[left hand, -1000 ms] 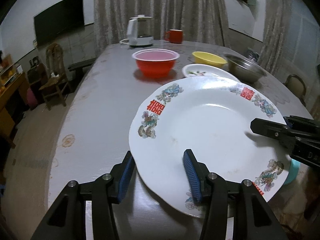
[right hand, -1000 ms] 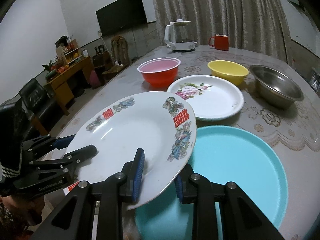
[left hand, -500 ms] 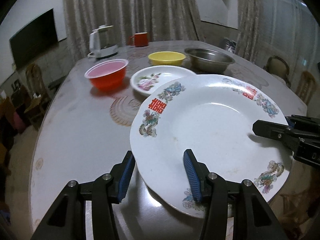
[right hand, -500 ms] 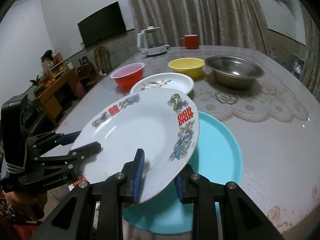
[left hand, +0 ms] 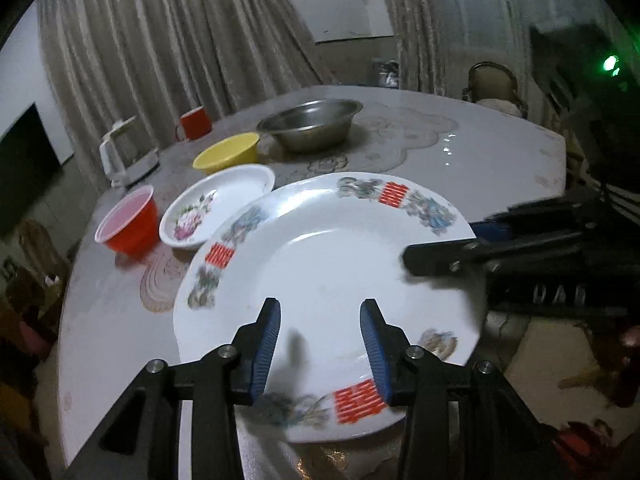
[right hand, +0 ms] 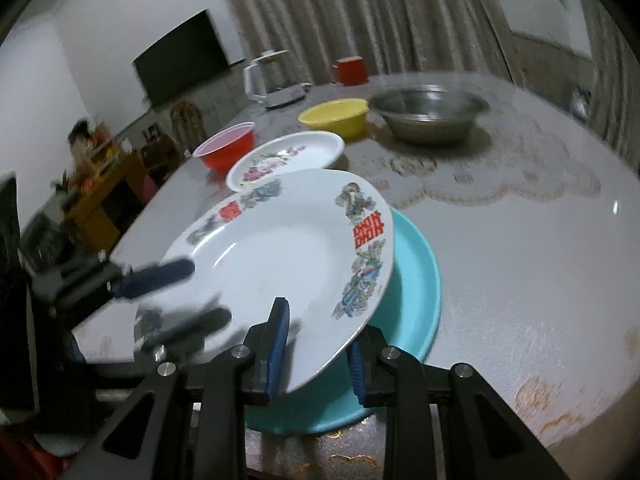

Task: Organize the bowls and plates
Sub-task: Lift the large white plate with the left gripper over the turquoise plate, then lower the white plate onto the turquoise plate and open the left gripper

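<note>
Two red 囍 marks on plate (left hand: 332, 264); right hand-held gripper (right hand: 316, 348) clamps it, left hand-held gripper (left hand: 320, 344) wide.

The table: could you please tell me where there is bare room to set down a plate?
Bare tabletop lies right of the teal plate, nearer than the steel bowl. The far-left side is crowded: red bowl, flowered plate, yellow bowl.

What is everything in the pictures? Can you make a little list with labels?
held thing: big white plate with red and blue patterns, tilted
right gripper: fingers pinch the plate's near rim
left gripper: fingers above the plate, open
under the plate: turquoise plate on the table
farther back: flowered plate, red bowl, yellow bowl, steel bowl
far end: kettle, red mug
</note>
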Demonstrator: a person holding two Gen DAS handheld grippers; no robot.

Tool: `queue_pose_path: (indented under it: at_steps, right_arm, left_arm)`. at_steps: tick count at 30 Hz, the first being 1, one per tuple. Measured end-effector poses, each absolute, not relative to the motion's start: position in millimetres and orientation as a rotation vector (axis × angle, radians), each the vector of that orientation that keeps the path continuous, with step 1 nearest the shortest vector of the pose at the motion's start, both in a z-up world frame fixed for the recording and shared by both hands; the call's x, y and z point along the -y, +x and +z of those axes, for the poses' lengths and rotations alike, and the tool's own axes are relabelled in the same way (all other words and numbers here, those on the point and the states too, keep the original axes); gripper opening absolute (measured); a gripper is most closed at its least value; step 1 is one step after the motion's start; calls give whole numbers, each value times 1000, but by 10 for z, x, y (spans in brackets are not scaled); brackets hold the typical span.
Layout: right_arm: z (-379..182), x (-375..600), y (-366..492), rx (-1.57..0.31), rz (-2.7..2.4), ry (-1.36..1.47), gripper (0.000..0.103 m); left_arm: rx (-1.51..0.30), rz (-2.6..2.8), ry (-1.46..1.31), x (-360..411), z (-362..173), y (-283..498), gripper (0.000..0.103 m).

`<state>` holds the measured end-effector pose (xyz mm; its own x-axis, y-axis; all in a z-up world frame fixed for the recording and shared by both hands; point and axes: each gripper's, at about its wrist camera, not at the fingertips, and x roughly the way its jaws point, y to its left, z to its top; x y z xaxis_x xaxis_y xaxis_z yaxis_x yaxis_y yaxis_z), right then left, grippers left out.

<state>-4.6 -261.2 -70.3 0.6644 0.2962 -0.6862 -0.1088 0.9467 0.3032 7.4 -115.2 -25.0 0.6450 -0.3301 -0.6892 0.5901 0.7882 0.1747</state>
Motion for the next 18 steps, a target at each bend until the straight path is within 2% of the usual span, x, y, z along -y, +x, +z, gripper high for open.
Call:
queue_pose_path:
  at_steps: [4,7,8,10,11,12,13,18]
  right_arm:
    - [-795,2820,-75,-816,226,349,26]
    - [-732,2824,-112,-796,196,293,26]
    - [-720,2815,-113,-796,197,278,26]
    - [-714,2809,-114,-801,212,285,26]
    - [-719,2803,-110,-804,217,287,26]
    - [-729,2784,-108,-807,219,278,24]
    - [-729,2772,-100,-808,218,272,24]
    - [-741,2812,-100,-805,230,303,23]
  left_arm:
    - [-722,-497,285,920,-176,215,46]
    - [-693,-406,178,652,-82,359,64]
    - [-683,-372,149,569,-67,405,74]
    - [-684,-314,78,364,-59,531,73]
    - [-696,-304,61,312,-65,599,64]
    - [-723,-306,40,259,-91,668,48]
    - [-767,-327,20,223,-147,762,41]
    - [-855,-433,-16,269,-297,797,38]
